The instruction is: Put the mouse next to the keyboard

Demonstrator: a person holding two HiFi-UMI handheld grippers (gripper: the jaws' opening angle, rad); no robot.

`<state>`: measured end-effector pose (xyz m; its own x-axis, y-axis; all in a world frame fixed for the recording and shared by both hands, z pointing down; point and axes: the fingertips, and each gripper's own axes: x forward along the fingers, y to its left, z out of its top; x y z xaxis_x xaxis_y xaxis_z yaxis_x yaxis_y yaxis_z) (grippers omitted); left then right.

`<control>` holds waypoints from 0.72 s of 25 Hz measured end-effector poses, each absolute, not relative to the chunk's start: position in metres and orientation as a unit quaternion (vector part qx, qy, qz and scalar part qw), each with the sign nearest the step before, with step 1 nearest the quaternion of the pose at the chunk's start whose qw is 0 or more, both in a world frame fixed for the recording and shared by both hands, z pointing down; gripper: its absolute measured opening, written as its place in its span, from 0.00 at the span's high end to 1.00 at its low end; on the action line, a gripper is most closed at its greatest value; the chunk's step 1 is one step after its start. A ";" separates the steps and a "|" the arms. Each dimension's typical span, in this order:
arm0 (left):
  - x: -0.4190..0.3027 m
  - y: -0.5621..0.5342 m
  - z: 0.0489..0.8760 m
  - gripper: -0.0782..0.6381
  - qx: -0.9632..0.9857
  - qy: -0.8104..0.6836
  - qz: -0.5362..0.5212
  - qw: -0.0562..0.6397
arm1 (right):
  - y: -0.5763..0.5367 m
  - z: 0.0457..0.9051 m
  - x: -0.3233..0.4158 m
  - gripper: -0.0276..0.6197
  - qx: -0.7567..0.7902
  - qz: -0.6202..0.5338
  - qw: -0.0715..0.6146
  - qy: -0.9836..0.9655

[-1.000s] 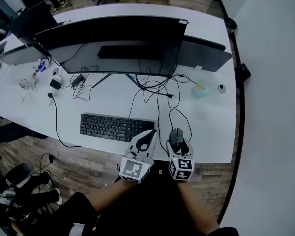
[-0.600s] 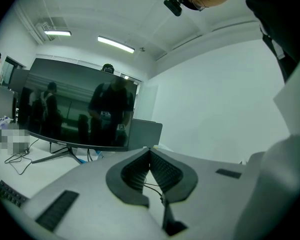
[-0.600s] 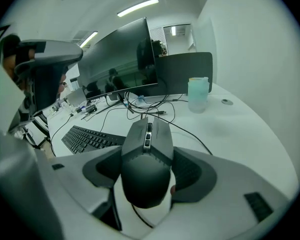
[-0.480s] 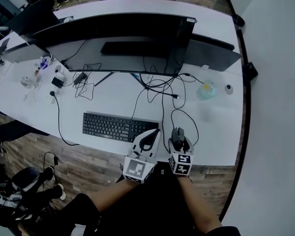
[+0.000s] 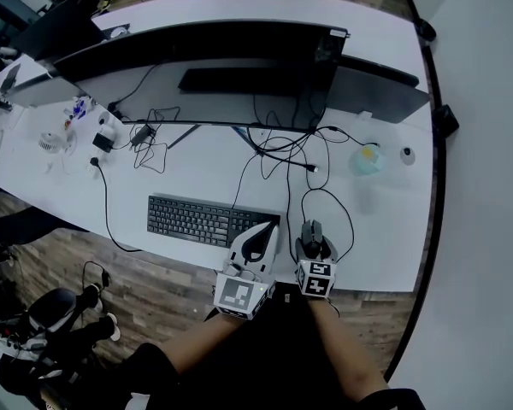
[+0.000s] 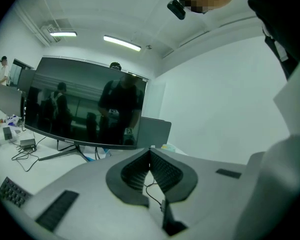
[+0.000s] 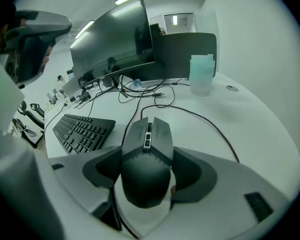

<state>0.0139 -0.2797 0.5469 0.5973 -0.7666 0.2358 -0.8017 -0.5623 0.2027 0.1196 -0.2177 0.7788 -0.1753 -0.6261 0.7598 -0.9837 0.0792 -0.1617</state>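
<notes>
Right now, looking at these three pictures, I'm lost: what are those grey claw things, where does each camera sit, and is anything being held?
There is no robot here: a person holds a two-jaw gripper in each hand. The head view looks down from a camera on the person's head. The other two cameras ride on the grippers and look along their jaws. On the white desk are a black keyboard, a wide dark monitor, tangled cables and a pale plastic container. The right gripper is closed on a dark wired mouse, just to the right of the keyboard. The left gripper is shut and holds nothing.
</notes>
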 end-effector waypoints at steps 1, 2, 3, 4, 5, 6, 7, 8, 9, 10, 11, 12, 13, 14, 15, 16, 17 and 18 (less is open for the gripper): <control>0.012 -0.281 0.547 0.89 0.878 -0.451 0.063 0.145 | -0.218 0.781 0.119 0.48 0.586 0.343 0.262 -0.685; 0.011 -0.282 0.547 0.89 0.876 -0.455 0.066 0.143 | -0.220 0.782 0.118 0.48 0.586 0.344 0.263 -0.685; 0.011 -0.283 0.548 0.89 0.877 -0.455 0.069 0.140 | -0.221 0.785 0.117 0.48 0.584 0.345 0.264 -0.686; 0.010 -0.284 0.550 0.89 0.878 -0.453 0.071 0.139 | -0.222 0.787 0.116 0.48 0.582 0.346 0.266 -0.687; 0.009 -0.284 0.552 0.89 0.878 -0.453 0.074 0.138 | -0.223 0.790 0.115 0.48 0.579 0.346 0.270 -0.687; 0.006 -0.285 0.554 0.89 0.876 -0.455 0.076 0.139 | -0.224 0.792 0.114 0.48 0.577 0.344 0.275 -0.688; 0.004 -0.285 0.555 0.89 0.874 -0.458 0.077 0.140 | -0.225 0.794 0.113 0.48 0.577 0.341 0.280 -0.688; 0.002 -0.285 0.556 0.89 0.873 -0.460 0.076 0.141 | -0.225 0.795 0.113 0.48 0.577 0.338 0.283 -0.687; 0.002 -0.284 0.557 0.89 0.873 -0.461 0.076 0.141 | -0.226 0.796 0.113 0.48 0.578 0.335 0.287 -0.686; 0.002 -0.283 0.557 0.89 0.874 -0.460 0.076 0.138 | -0.226 0.797 0.114 0.48 0.579 0.332 0.291 -0.686; 0.001 -0.282 0.557 0.89 0.874 -0.460 0.078 0.134 | -0.226 0.798 0.114 0.48 0.579 0.328 0.297 -0.685; 0.001 -0.281 0.557 0.89 0.875 -0.460 0.079 0.129 | -0.226 0.801 0.114 0.48 0.578 0.324 0.305 -0.684; 0.002 -0.280 0.555 0.89 0.876 -0.458 0.080 0.125 | -0.225 0.804 0.113 0.48 0.577 0.322 0.313 -0.682; 0.003 -0.280 0.553 0.89 0.877 -0.457 0.079 0.124 | -0.223 0.806 0.113 0.48 0.576 0.322 0.319 -0.680; 0.003 -0.280 0.552 0.89 0.878 -0.455 0.079 0.124 | -0.223 0.807 0.112 0.48 0.576 0.324 0.321 -0.679; 0.003 -0.280 0.551 0.89 0.879 -0.453 0.081 0.123 | -0.224 0.804 0.110 0.48 0.576 0.326 0.319 -0.678; 0.002 -0.279 0.552 0.89 0.880 -0.451 0.080 0.127 | -0.225 0.801 0.109 0.48 0.577 0.327 0.317 -0.678; 0.001 -0.278 0.552 0.89 0.879 -0.452 0.076 0.134 | -0.225 0.800 0.109 0.48 0.578 0.326 0.317 -0.678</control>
